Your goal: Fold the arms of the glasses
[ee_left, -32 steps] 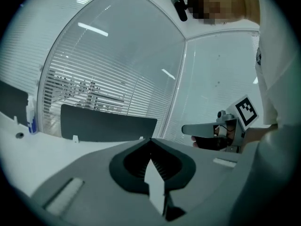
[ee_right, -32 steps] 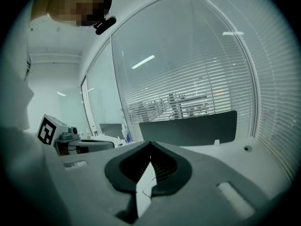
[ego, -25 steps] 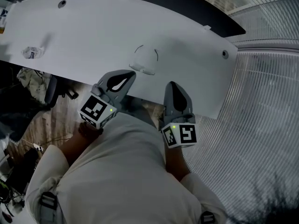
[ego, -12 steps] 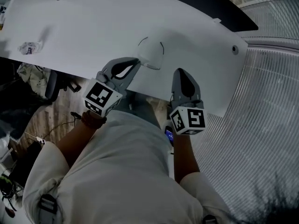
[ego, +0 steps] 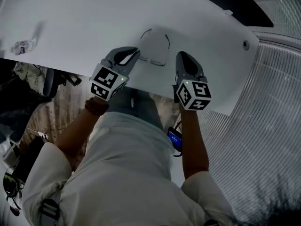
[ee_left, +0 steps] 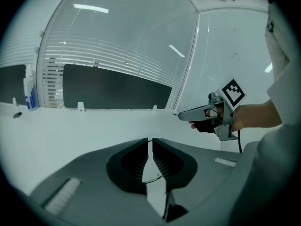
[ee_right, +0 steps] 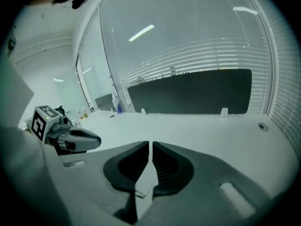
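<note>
Glasses lie on a white table, close to its near edge, with arms spread and pointing far. We hold a gripper on each side of them. The left gripper has its tip just beside the frame's left end, and the right gripper is near the right end. Both pairs of jaws are opening, only a thin slit apart, with nothing clamped between them. Each gripper carries a cube with black-and-white square markers. A crumpled wrapper lies at the table's left, well apart. A dark panel stands along the far edge, with blinds behind it. A phone with a lit screen shows beside our right arm.
</note>
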